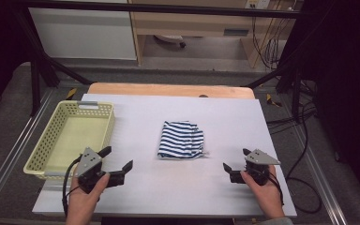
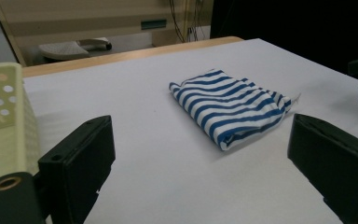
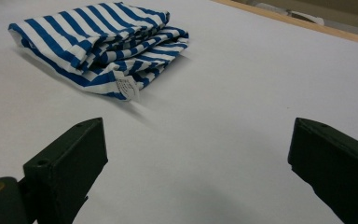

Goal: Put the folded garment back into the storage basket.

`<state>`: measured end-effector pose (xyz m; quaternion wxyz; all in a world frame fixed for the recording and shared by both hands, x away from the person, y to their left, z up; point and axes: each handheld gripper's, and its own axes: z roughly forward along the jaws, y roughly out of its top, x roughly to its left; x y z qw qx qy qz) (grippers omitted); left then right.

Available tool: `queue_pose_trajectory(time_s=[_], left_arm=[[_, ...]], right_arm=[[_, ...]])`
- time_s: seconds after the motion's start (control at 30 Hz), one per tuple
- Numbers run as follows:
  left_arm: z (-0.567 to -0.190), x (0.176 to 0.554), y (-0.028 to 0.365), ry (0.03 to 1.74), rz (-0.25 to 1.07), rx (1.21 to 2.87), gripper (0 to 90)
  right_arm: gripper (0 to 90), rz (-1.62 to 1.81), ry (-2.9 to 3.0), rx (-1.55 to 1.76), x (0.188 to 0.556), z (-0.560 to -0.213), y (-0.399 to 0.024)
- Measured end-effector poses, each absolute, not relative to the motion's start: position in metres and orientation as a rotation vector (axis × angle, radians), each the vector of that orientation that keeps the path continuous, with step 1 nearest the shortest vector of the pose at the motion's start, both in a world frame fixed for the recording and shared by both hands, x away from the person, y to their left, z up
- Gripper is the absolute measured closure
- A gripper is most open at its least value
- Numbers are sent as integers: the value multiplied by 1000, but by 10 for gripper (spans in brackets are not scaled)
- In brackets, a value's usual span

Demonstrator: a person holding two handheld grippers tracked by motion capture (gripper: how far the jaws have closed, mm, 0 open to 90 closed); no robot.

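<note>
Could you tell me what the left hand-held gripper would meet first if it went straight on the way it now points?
Most likely the folded striped cloth. The left hand-held gripper has its jaws open, with bare white table between it and the cloth, which lies slightly right of centre in its view, so it might only clip the cloth's near corner.

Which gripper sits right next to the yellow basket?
The left gripper: it rests beside the basket near corner, while the right gripper sits across the striped cloth.
</note>
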<state>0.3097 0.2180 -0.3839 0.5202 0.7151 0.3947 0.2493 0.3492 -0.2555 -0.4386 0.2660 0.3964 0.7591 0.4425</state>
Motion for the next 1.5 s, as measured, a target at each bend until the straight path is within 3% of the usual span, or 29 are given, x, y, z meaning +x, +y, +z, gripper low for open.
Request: queue_pose_trajectory(time_s=[0.33,0.47,0.73,0.77,0.93,1.17,1.37,1.5], left_arm=[[-407,331,172,939,551,1895,90],[-420,344,156,958,541,1989,139],[-443,364,124,934,526,2132,338],[-445,367,121,941,537,2139,399],[-452,376,111,957,597,2151,503],[-455,388,102,993,566,2131,584],[-455,393,95,950,579,2161,812],[-452,393,95,905,586,2225,851]], right_arm=[[47,1190,2082,1068,349,-440,-252],[45,1207,2082,1072,349,-439,-253],[43,1206,2091,1074,350,-440,-251],[43,1202,2095,1075,349,-441,-250],[43,1199,2094,1072,349,-440,-250],[43,1198,2111,1058,349,-440,-247],[43,1203,2115,1040,347,-438,-244],[43,1205,2116,1032,347,-437,-242]])
